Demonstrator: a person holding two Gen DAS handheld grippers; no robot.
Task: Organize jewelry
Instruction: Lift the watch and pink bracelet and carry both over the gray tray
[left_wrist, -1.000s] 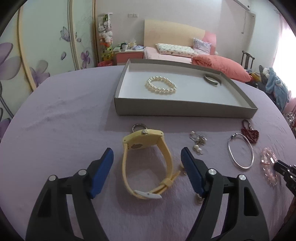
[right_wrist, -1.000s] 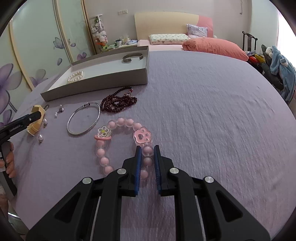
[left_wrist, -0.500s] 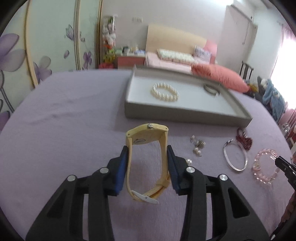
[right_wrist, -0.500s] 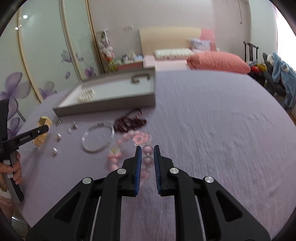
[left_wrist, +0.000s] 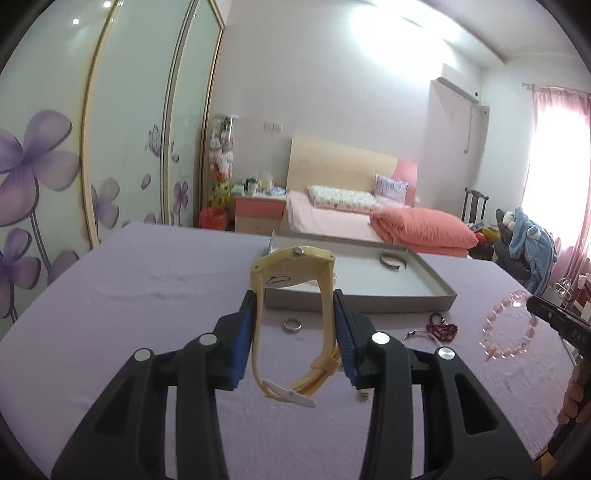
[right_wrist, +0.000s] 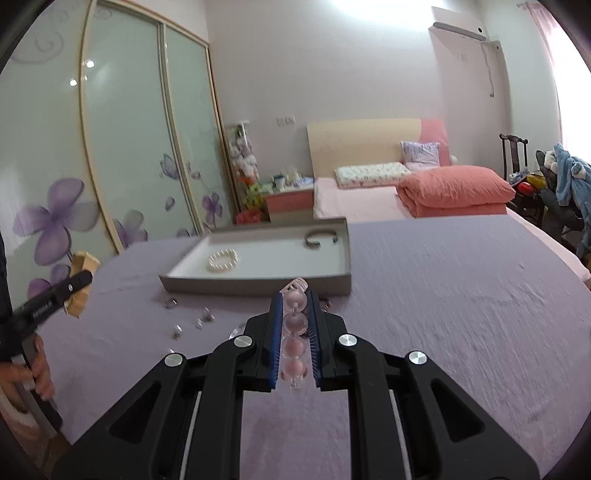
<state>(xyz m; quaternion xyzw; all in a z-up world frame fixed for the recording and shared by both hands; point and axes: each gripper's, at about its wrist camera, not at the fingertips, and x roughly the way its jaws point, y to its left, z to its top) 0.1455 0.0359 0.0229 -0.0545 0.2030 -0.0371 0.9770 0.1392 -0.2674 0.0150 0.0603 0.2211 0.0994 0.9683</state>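
I am carrying two pieces at once. The yellow watch (left_wrist: 293, 273) is standing upright between my left gripper (left_wrist: 294, 334)'s blue pads, which are clenching its strap on both sides; the case is up top and the buckle end is dangling loose below, clear of the purple cloth (left_wrist: 129, 332). The pink bead bracelet (right_wrist: 294, 332) is hanging in my right gripper (right_wrist: 294, 338), whose jaws are clamping a run of its beads in a line, so the rest of the loop is swinging free beyond the tips.

The grey tray (left_wrist: 424, 295) is lying just ahead of both, already holding the pearl bracelet (right_wrist: 222, 259) and a metal cuff (left_wrist: 391, 259). For a clean drop I am judging that each piece should be brought over the tray's near wall with room to spare, since the watch's hanging tail and the bracelet's loose loop could both catch on that rim. I am aiming the watch at the bare floor near the left half, beside the pearls and not on them, and the beads toward the open middle, apart from the cuff. Lowering until the hanging end touches before letting go should keep things from bouncing.

A ring (left_wrist: 291, 325), a dark red bead strand (left_wrist: 441, 328) and small earrings (right_wrist: 205, 317) are waiting on the cloth below.
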